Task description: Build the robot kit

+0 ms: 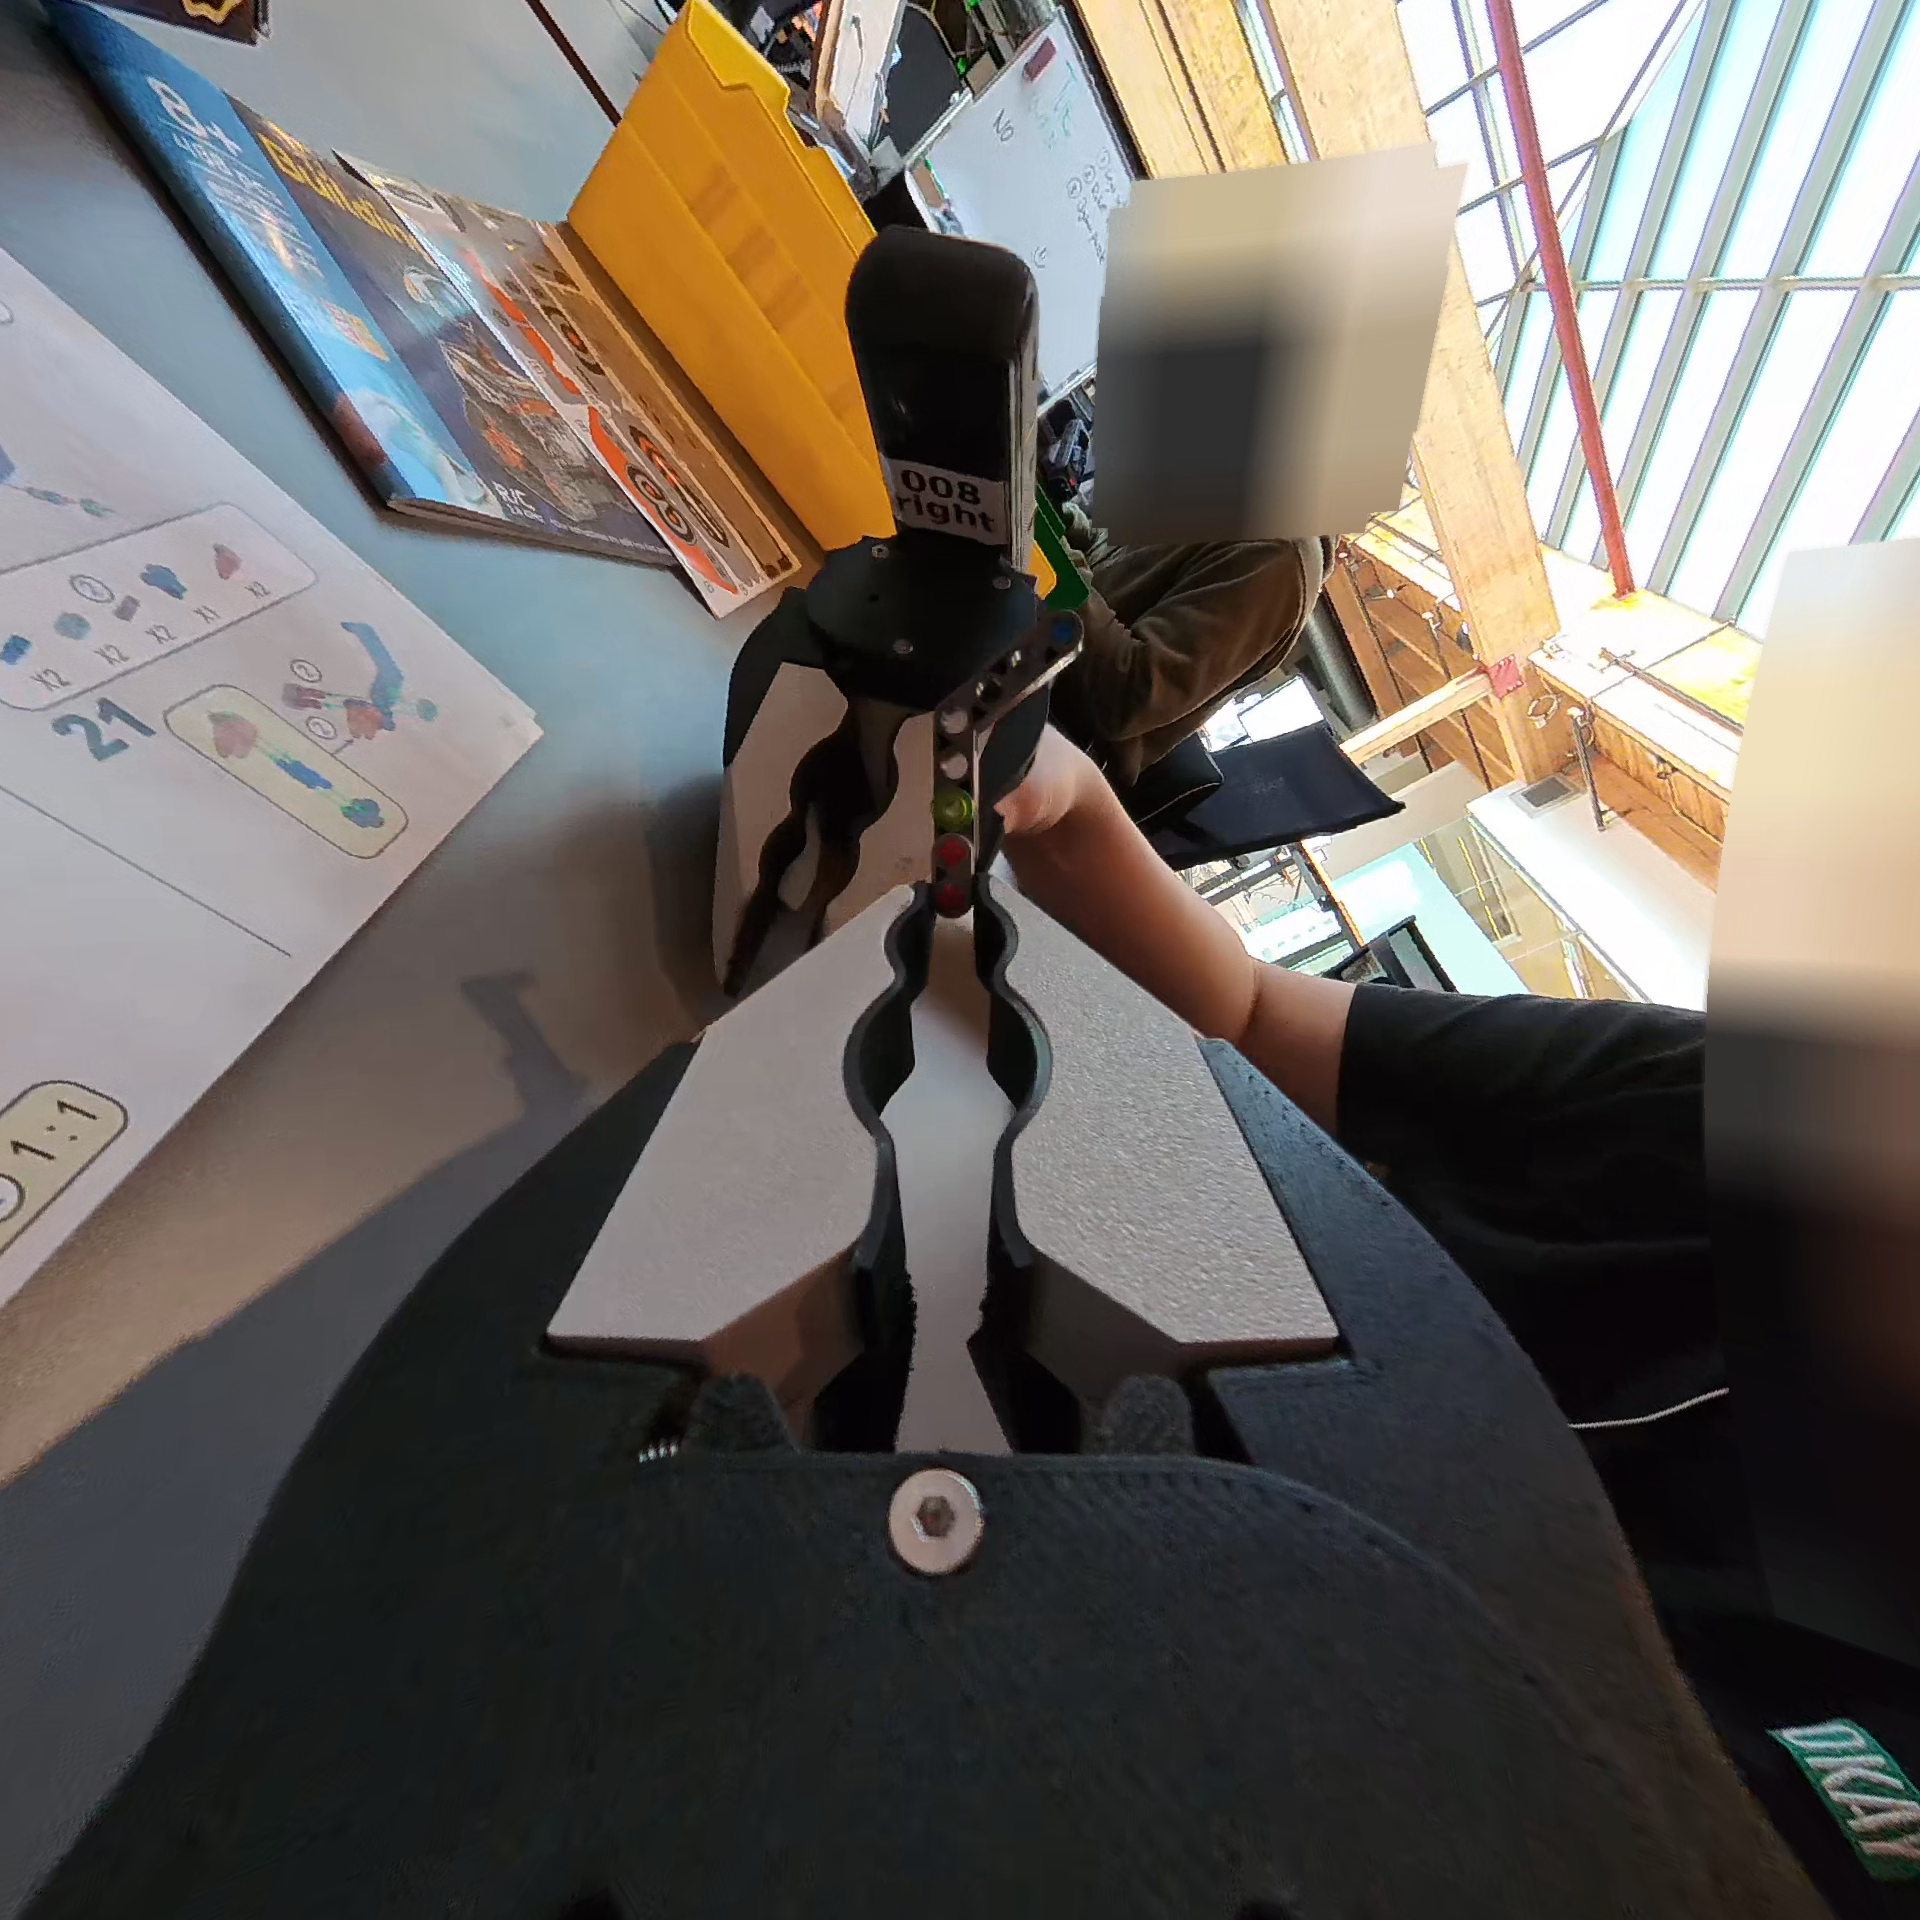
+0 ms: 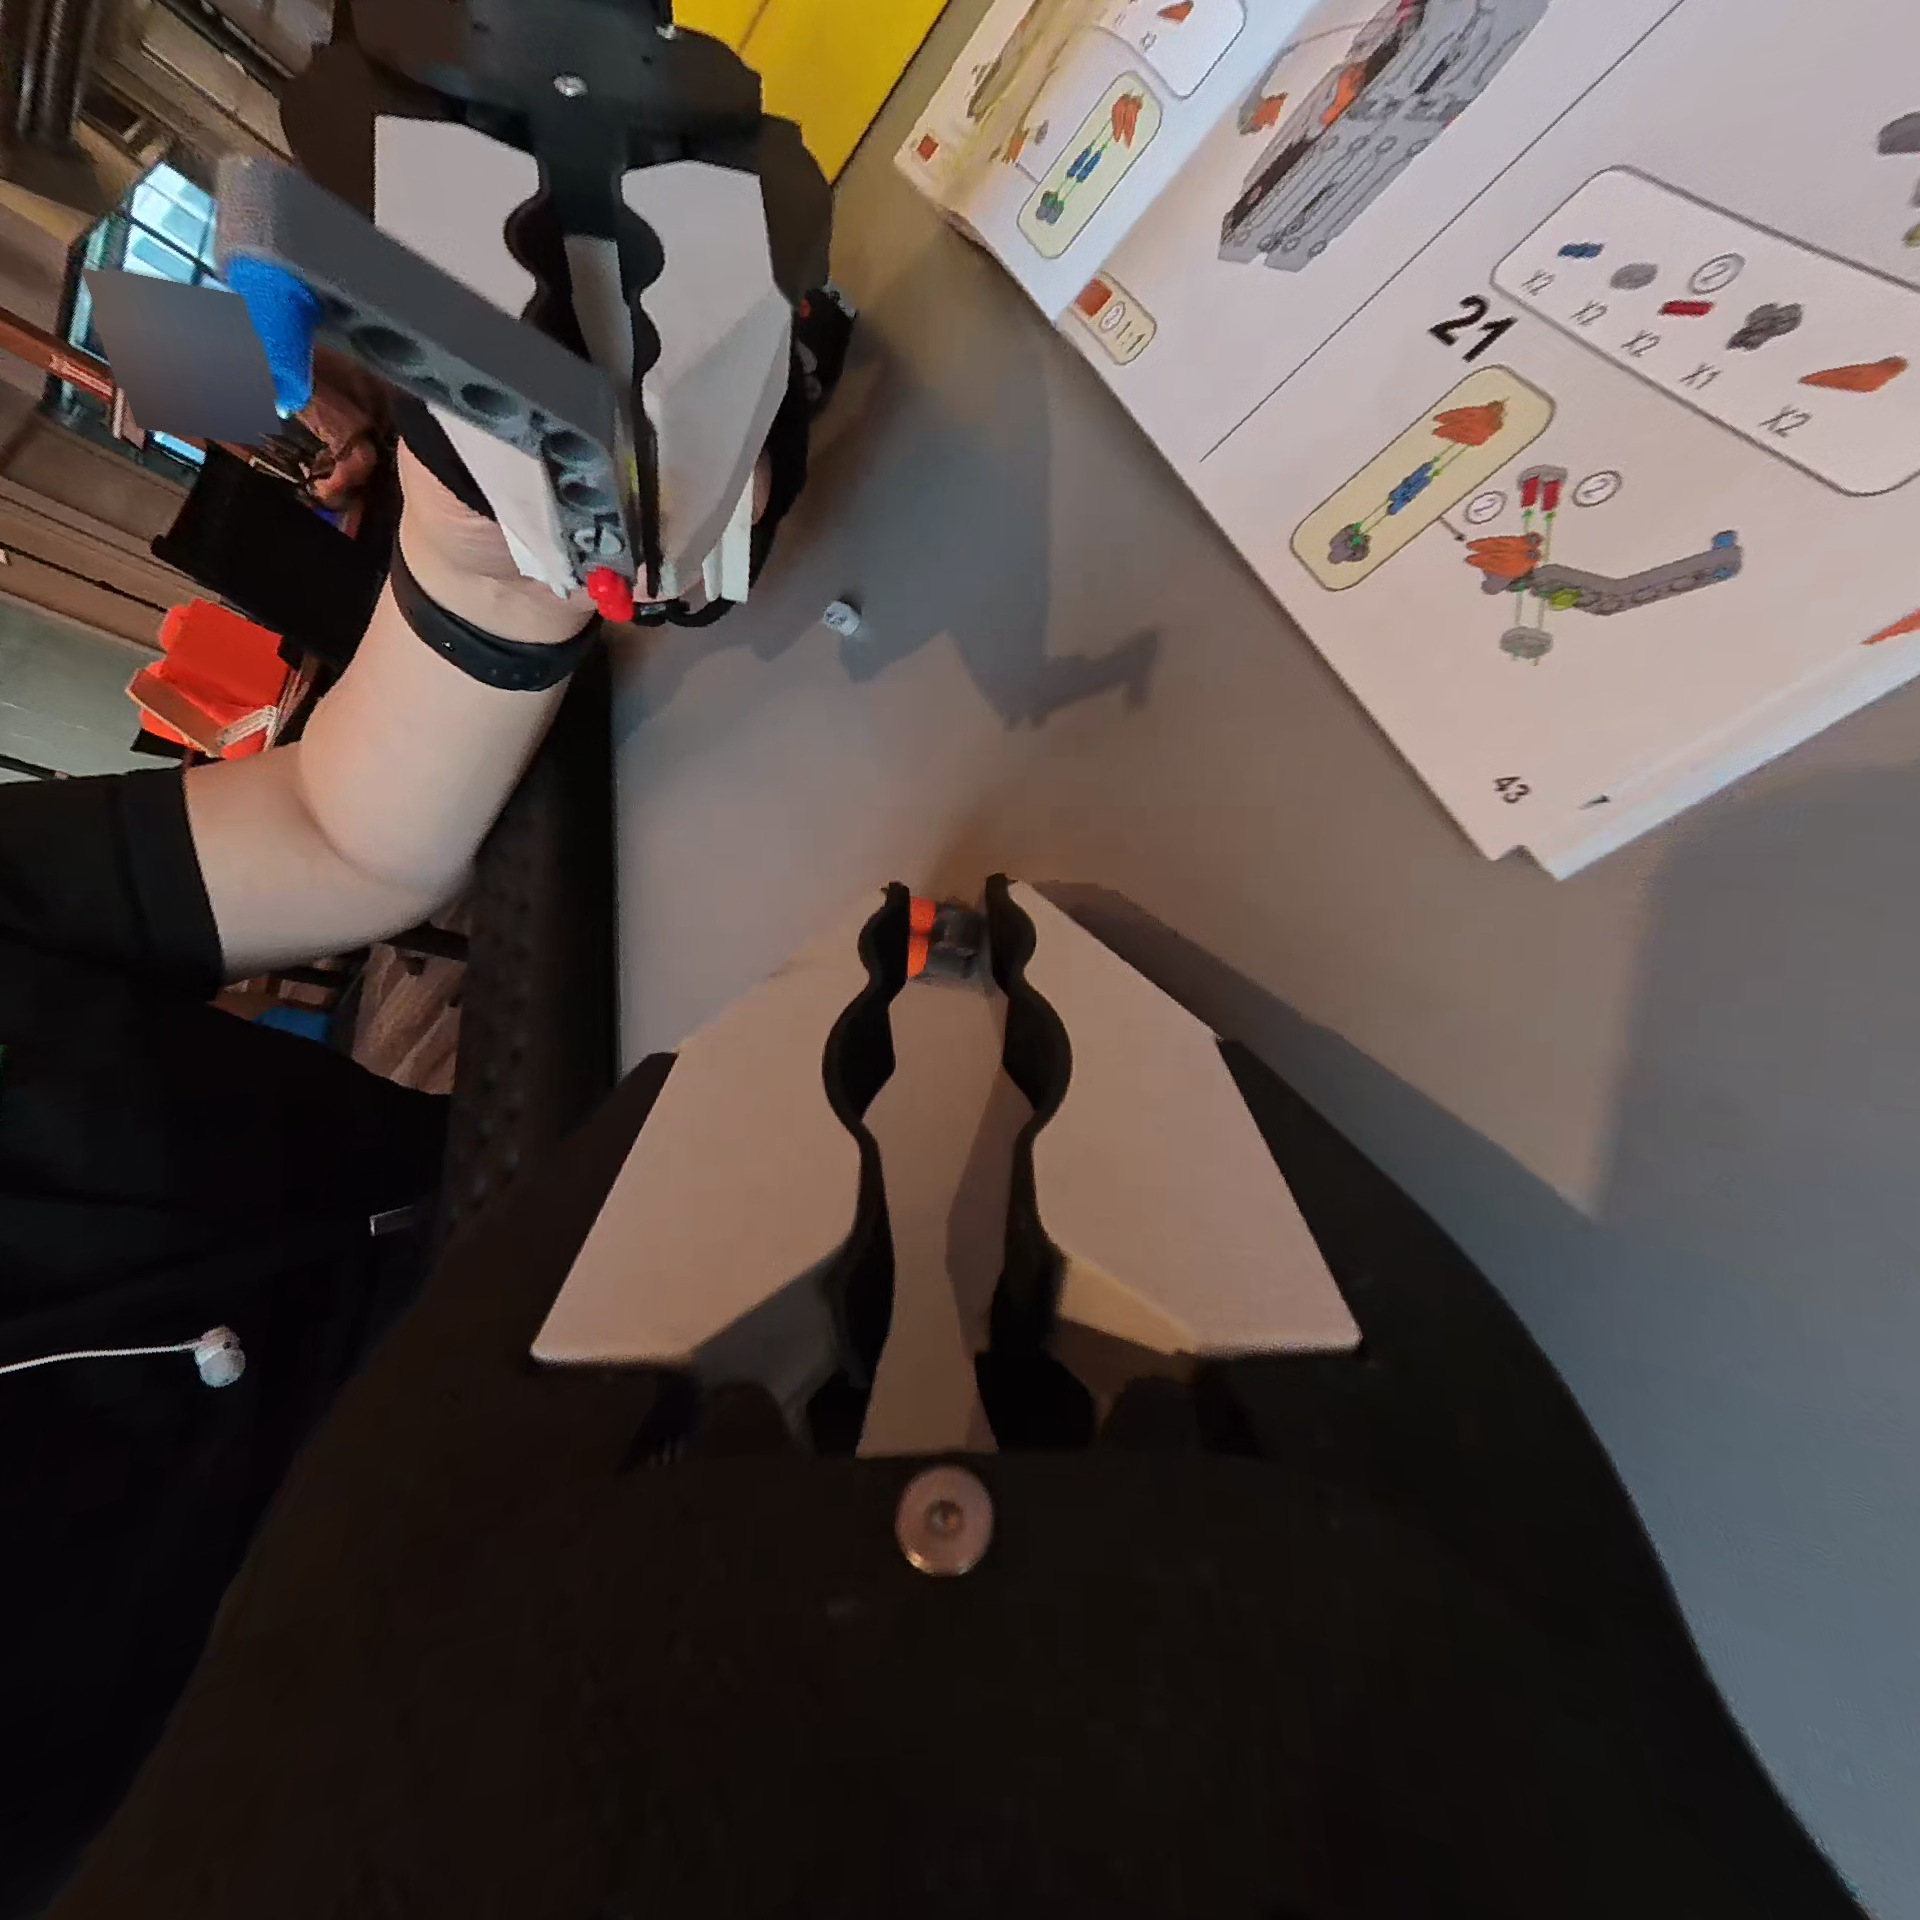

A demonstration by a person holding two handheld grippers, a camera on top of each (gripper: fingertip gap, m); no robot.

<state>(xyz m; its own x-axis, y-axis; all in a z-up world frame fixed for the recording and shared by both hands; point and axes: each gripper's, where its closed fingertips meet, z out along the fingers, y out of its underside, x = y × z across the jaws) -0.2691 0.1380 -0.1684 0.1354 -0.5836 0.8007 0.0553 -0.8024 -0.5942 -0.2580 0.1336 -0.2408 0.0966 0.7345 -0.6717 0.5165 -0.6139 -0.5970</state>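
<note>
Sunlight from tall windows is falling across a grey-blue surface (image 1: 343, 1060) strewn with an open instruction booklet (image 1: 208, 665), a boxed building kit and a yellow bin (image 1: 717, 260).

From the left wrist view, the left tongs (image 1: 948, 904) are pinching the lower end of a slim grey holed beam (image 1: 961, 769), nearly closed on it; red pins are sitting right at their tips, a green one just beyond. The right tongs (image 1: 821, 831) are standing just behind the beam.

From the right wrist view, the right tongs (image 2: 940, 930) are gripping a small orange-and-grey piece (image 2: 935, 935) at their very tips, almost shut. Up and to their left, the beam (image 2: 436, 343) is jutting out sideways with a blue pin (image 2: 268, 322). A tiny loose part (image 2: 844, 616) is lying on the surface between.

I would judge the beam light, rigid and slick, best held flat-sided near one end.
</note>
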